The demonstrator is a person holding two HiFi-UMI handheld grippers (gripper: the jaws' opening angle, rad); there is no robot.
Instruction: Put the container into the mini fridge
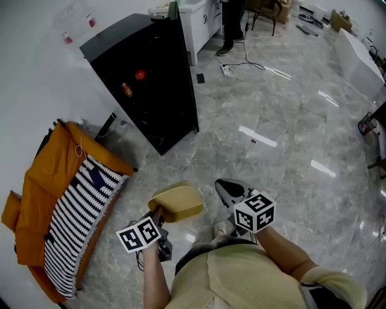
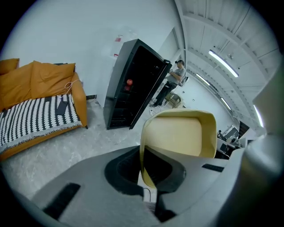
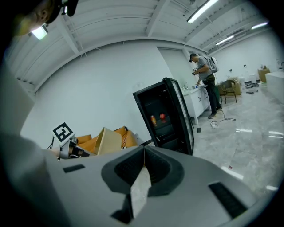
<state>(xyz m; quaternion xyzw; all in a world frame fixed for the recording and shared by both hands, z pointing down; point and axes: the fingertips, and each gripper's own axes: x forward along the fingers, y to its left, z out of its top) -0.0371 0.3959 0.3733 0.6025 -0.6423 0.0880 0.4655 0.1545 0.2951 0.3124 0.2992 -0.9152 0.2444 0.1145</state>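
A pale yellow open container (image 1: 177,204) hangs over the floor with my left gripper (image 1: 160,213) shut on its near wall. In the left gripper view the container (image 2: 179,136) fills the middle, its wall pinched between the jaws of the left gripper (image 2: 142,165). My right gripper (image 1: 225,184) hovers just right of it, shut and holding nothing; its jaws meet edge to edge at the right gripper (image 3: 143,156). The black mini fridge (image 1: 142,79) stands ahead against the wall with its door (image 1: 185,67) swung open. Red items show on a shelf (image 3: 158,118).
An orange sofa (image 1: 42,192) with a striped blanket (image 1: 78,214) sits at the left by the wall. A person (image 3: 205,79) stands at a white counter (image 1: 200,18) behind the fridge. A power strip (image 1: 228,70) and cable lie on the marble floor.
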